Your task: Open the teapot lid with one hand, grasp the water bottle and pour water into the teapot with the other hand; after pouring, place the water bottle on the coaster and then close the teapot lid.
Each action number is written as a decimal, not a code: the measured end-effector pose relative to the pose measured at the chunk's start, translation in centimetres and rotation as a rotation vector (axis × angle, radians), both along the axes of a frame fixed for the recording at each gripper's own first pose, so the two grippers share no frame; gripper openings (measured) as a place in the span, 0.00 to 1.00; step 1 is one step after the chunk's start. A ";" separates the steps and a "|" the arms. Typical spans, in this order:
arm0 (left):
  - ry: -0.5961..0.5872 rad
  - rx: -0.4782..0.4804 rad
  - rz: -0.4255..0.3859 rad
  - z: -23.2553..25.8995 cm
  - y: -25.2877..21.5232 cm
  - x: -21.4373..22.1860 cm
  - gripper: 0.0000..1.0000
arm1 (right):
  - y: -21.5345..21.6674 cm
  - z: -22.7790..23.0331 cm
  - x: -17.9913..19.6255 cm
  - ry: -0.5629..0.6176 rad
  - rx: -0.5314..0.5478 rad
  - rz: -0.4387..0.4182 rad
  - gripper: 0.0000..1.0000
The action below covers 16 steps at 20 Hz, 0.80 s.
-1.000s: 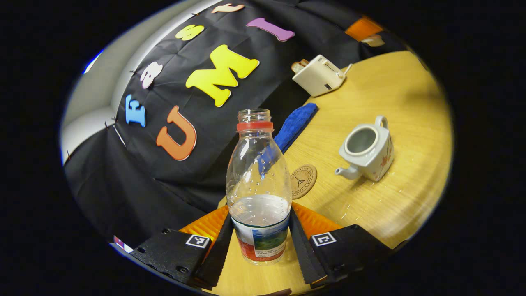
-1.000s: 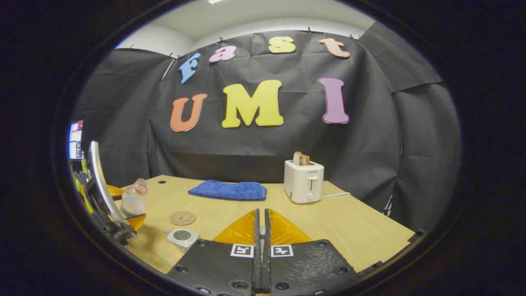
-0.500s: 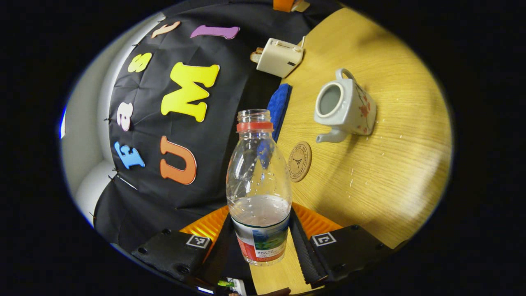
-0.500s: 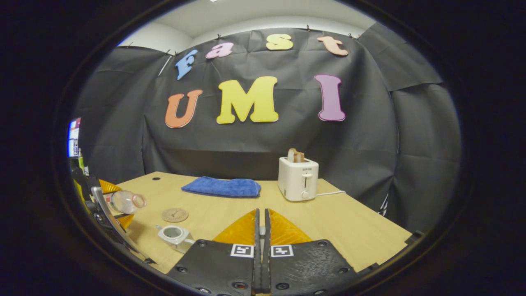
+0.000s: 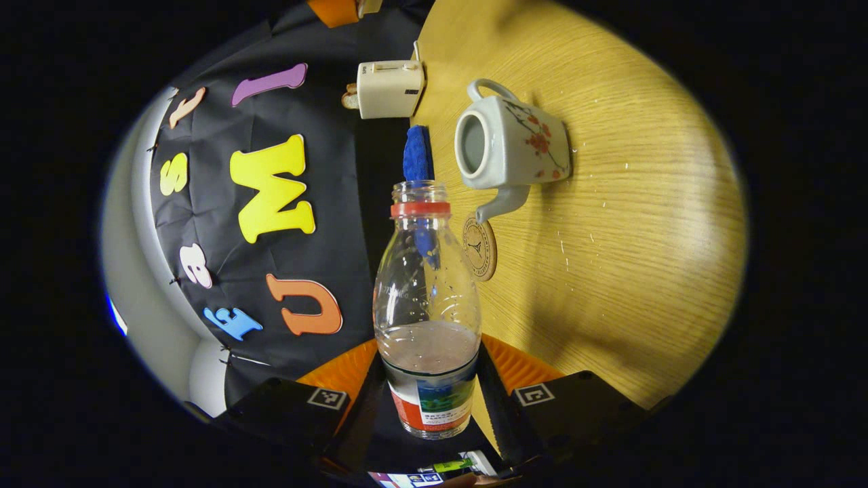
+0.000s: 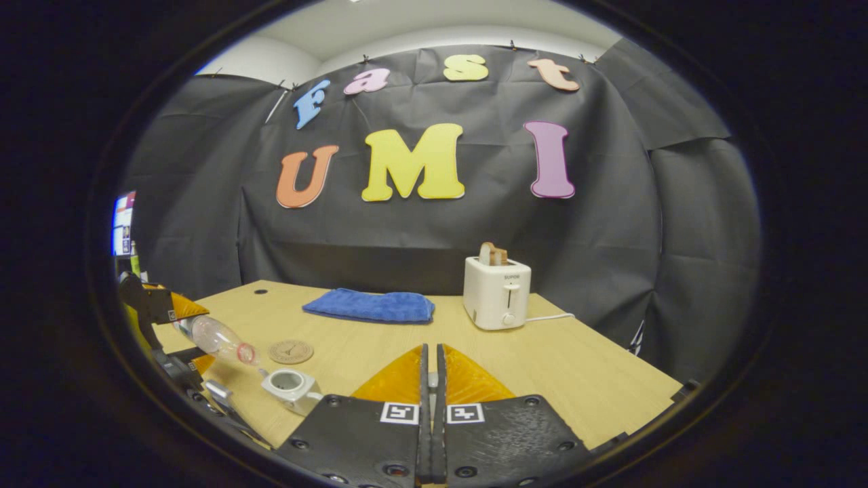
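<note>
in the left gripper view the left gripper clamps the uncapped water bottle by its labelled base, its mouth just beside the lidless teapot, whose spout reaches the cork coaster. in the right gripper view the right gripper is pressed closed, whether on anything i cannot tell; the bottle tilts mouth-down toward the teapot, with the coaster just behind the pot on the wooden table.
</note>
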State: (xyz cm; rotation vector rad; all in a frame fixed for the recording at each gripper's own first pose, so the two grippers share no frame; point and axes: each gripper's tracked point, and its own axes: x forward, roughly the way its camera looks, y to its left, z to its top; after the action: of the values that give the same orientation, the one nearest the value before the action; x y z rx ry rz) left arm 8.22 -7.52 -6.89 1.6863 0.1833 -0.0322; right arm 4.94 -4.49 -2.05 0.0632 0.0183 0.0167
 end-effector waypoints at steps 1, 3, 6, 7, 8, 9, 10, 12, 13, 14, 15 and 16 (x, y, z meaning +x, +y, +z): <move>0.005 0.029 0.000 0.1 -0.2 0.1 0.74 | -0.1 0.1 0.0 -0.003 -0.001 -0.004 0.00; -0.016 0.081 -0.017 0.8 -0.9 0.4 0.75 | -0.2 0.3 -0.1 -0.009 0.000 -0.006 0.00; -0.016 0.142 -0.008 1.2 -1.3 0.6 0.74 | -0.6 0.8 -0.4 -0.025 -0.002 -0.014 0.00; -0.013 0.159 -0.008 1.2 -1.4 0.7 0.74 | -0.7 0.9 -0.4 -0.030 -0.004 -0.020 0.00; -0.010 0.184 -0.010 1.3 -1.7 0.8 0.75 | -0.9 1.0 -0.5 -0.035 -0.005 -0.024 0.00; -0.007 0.210 -0.012 1.4 -1.9 0.9 0.75 | -1.0 1.2 -0.5 -0.037 -0.003 -0.025 0.00; -0.006 0.230 -0.014 1.6 -2.0 0.9 0.75 | -1.0 1.2 -0.5 -0.037 0.002 -0.023 0.00; -0.002 0.262 -0.006 1.8 -2.2 1.0 0.75 | -1.1 1.3 -0.6 -0.036 0.015 -0.020 0.00; -0.004 0.277 -0.007 2.1 -2.3 1.0 0.74 | -1.2 1.4 -0.6 -0.036 0.016 -0.018 0.00; -0.005 0.294 -0.002 2.4 -2.4 0.9 0.75 | -1.3 1.3 -0.6 -0.037 0.017 -0.019 0.00; -0.010 0.314 -0.002 2.7 -2.4 0.9 0.75 | -1.4 1.3 -0.5 -0.034 0.020 -0.021 0.00; -0.016 0.338 -0.002 3.3 -2.5 0.8 0.75 | -1.5 1.0 -0.3 -0.028 0.023 -0.022 0.00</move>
State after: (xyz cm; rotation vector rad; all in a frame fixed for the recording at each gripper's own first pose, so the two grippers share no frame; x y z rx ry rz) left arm 9.03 -10.04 -3.61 2.0234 0.1822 0.0113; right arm 4.62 -5.97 -1.06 0.0862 -0.0109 -0.0041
